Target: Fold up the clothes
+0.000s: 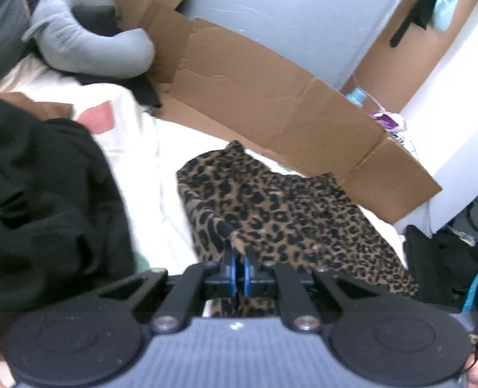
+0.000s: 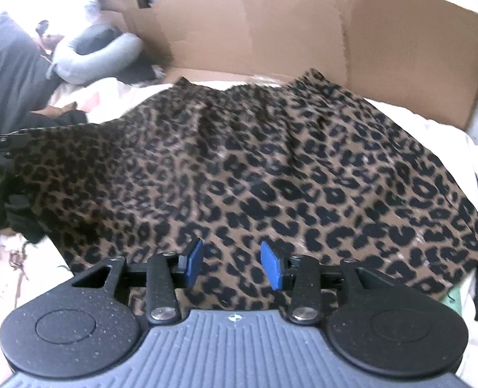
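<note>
leopard-print garment spread on the bed, left claw pinching its edge

the leopard-print garment (image 2: 255, 168) lies spread over a white sheet (image 1: 161, 174) on the bed, its far edge close to a long strip of brown cardboard (image 1: 271, 97) that stands along the back. in the right wrist view the cloth fills most of the frame, fairly flat with soft creases near its far edge, and its left part looks lifted off the sheet toward a dark rig at the frame's left edge.

the left gripper (image 1: 238, 258) has its blue pads (image 1: 229, 268) pressed together with a fold of the leopard cloth caught between them; the fabric rises in a small peak right at the tips. the right gripper (image 2: 231, 265) hangs over the near part of the garment with its blue pads (image 2: 271, 265) set well apart and nothing between them; whether they touch the cloth below cannot be told.

to the left of the garment, in the left wrist view, a heap of black clothing (image 1: 44, 200) sits on the sheet, with a bit of brown cloth (image 1: 28, 103) beyond it. a grey curved pillow (image 1: 86, 42) rests further back against the cardboard, with more dark fabric beneath it. both views are somewhat blurred, so fine detail of the garment's hems is not clear.
</note>
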